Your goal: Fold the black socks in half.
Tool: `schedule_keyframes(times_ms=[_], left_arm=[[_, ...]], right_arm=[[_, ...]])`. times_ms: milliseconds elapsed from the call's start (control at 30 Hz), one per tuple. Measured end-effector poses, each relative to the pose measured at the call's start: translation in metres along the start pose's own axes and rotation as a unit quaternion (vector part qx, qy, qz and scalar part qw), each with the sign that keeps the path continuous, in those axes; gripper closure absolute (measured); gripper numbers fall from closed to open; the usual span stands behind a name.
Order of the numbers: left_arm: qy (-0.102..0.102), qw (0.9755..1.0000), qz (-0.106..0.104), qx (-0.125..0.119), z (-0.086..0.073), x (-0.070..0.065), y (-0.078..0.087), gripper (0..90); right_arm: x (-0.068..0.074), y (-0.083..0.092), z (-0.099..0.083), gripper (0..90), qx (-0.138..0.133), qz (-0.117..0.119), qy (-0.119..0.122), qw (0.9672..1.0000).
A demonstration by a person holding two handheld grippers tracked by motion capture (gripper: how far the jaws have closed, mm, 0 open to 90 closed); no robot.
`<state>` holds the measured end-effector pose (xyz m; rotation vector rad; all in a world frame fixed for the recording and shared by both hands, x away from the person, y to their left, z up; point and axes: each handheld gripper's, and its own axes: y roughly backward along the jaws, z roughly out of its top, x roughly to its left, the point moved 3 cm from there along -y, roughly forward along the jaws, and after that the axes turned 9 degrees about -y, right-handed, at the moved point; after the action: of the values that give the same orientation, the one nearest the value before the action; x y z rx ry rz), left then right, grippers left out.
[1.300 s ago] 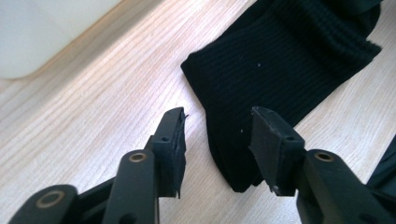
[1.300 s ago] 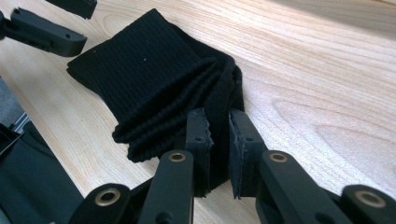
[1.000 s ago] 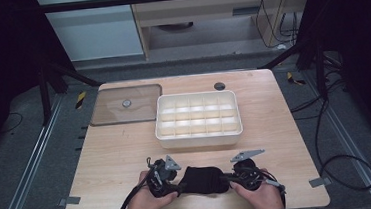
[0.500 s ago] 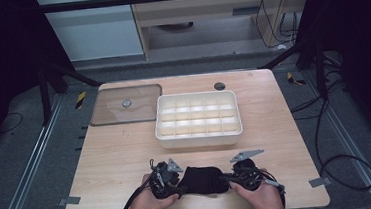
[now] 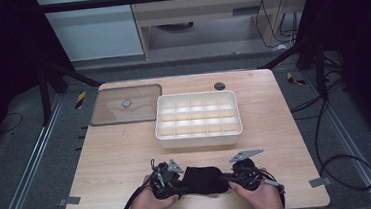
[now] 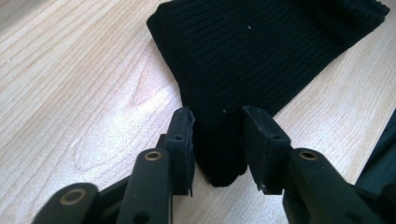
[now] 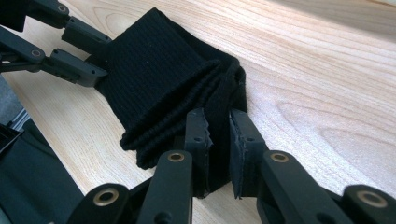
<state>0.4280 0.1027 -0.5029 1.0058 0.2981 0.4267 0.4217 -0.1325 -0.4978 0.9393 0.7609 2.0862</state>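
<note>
While both grippers flank it, the black knit cloth [image 5: 204,179] lies between their fingers.

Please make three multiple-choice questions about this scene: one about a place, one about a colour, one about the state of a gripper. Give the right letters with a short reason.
1. Where does the white divided tray stand relative to the black knitted cloth?
A. farther from the person, near the table's middle
B. between the cloth and the person
C. on the floor

2. What colour is the cloth?
A. white
B. black
C. red

3. What is the right gripper doing?
A. hanging open above the tray
B. clamped on the cloth's folded edge
C. holding the clear lid

Answers:
1. A: in the high view the tray is beyond the cloth, which lies at the near edge between the hands.
2. B: both gripper views show dark ribbed knit.
3. B: the right gripper view shows its pads pressing the bunched folds.
</note>
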Motion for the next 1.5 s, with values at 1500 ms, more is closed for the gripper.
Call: schedule_keyframes(times_ms=[1500], left_arm=[[-0.030,0.9995,0.007,-0.012,0.015,-0.002,0.021,80.6]], right_arm=[[0.008,0.000,0.005,81.3,0.001,0.002,0.014,0.9999]])
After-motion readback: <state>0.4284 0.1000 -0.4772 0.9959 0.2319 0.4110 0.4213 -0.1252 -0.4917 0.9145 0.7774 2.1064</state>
